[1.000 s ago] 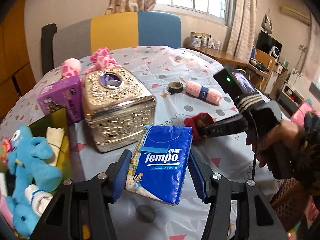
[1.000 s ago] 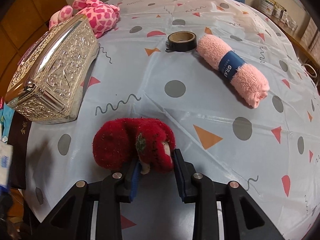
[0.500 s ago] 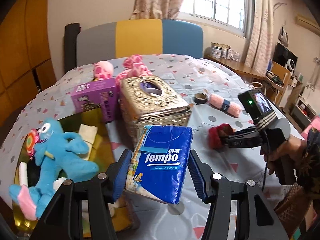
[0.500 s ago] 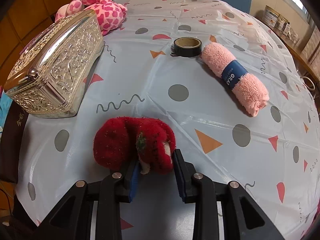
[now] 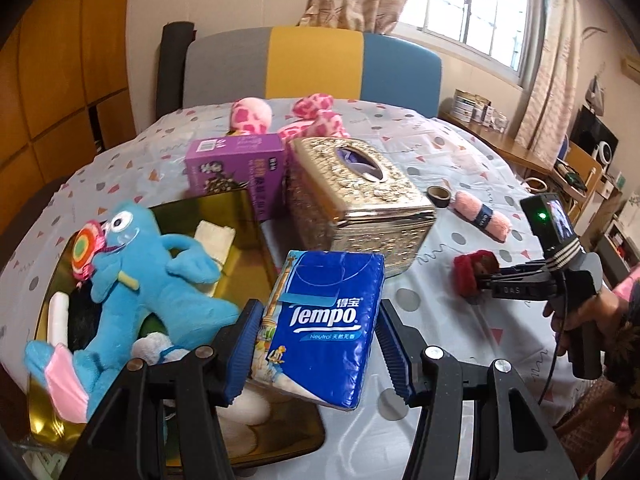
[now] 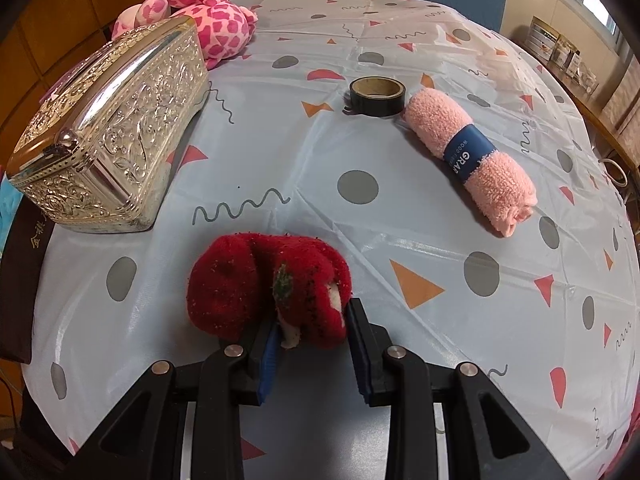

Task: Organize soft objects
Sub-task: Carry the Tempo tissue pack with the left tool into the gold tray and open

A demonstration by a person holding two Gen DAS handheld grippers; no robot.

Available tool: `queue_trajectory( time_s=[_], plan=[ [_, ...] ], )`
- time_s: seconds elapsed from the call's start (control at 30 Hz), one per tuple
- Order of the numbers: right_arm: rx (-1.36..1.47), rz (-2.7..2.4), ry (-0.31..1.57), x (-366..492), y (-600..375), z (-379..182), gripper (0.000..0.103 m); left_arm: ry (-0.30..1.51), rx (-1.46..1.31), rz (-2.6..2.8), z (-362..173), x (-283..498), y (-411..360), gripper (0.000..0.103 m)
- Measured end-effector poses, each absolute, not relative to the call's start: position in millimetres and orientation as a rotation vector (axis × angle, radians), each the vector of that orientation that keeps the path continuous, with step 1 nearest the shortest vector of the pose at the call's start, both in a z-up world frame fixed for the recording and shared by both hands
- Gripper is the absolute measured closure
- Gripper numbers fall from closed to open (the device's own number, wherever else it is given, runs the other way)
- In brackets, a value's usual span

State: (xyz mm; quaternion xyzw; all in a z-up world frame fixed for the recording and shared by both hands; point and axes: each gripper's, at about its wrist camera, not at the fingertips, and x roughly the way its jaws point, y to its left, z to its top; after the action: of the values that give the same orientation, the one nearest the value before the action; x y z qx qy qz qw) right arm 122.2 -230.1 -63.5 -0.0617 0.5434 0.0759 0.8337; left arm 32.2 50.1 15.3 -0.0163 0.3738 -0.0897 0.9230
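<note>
A blue Tempo tissue pack (image 5: 326, 328) is clamped in my left gripper (image 5: 316, 350), held in the air over the right edge of a gold tray (image 5: 236, 216). Inside the tray lie a blue plush figure (image 5: 136, 280) and several pale soft items. My right gripper (image 6: 312, 340) is shut on a red strawberry plush (image 6: 256, 284) that rests on the patterned tablecloth; the same plush (image 5: 474, 270) shows in the left wrist view at the tip of the right gripper (image 5: 486, 280). A rolled pink towel (image 6: 472, 156) with a blue band lies to the right.
An ornate silver tissue box (image 6: 108, 148) stands left of the strawberry plush, with a purple carton (image 5: 236, 172) behind the tray. A pink spotted plush (image 6: 208, 20) and a tape roll (image 6: 376, 94) lie farther back. A person's hand (image 5: 576, 312) grips the right tool. A chair stands behind the table.
My left gripper has swung left with the tissue pack, bringing the gold tray and blue plush into fuller view. The right gripper and strawberry plush have stayed in place.
</note>
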Motion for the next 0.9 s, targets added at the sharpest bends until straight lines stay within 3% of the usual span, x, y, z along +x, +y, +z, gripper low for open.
queue_trajectory(
  time_s=[0.33,0.7,0.9],
  plan=[
    [-0.175,0.159,1.140,121.3,-225.7,-63.2,0.072,0.772,-0.118,-0.113,19.2,36.7,93.5,0.045],
    [-0.211,0.161,1.128,120.9,-224.1,-62.8,0.072,0.720,-0.336,0.143,39.1,25.8,226.1,0.045],
    [-0.227,0.148,1.124,120.2,-221.6,-62.8,0.072,0.771,-0.438,0.096,20.3,13.0,247.4,0.045]
  ],
)
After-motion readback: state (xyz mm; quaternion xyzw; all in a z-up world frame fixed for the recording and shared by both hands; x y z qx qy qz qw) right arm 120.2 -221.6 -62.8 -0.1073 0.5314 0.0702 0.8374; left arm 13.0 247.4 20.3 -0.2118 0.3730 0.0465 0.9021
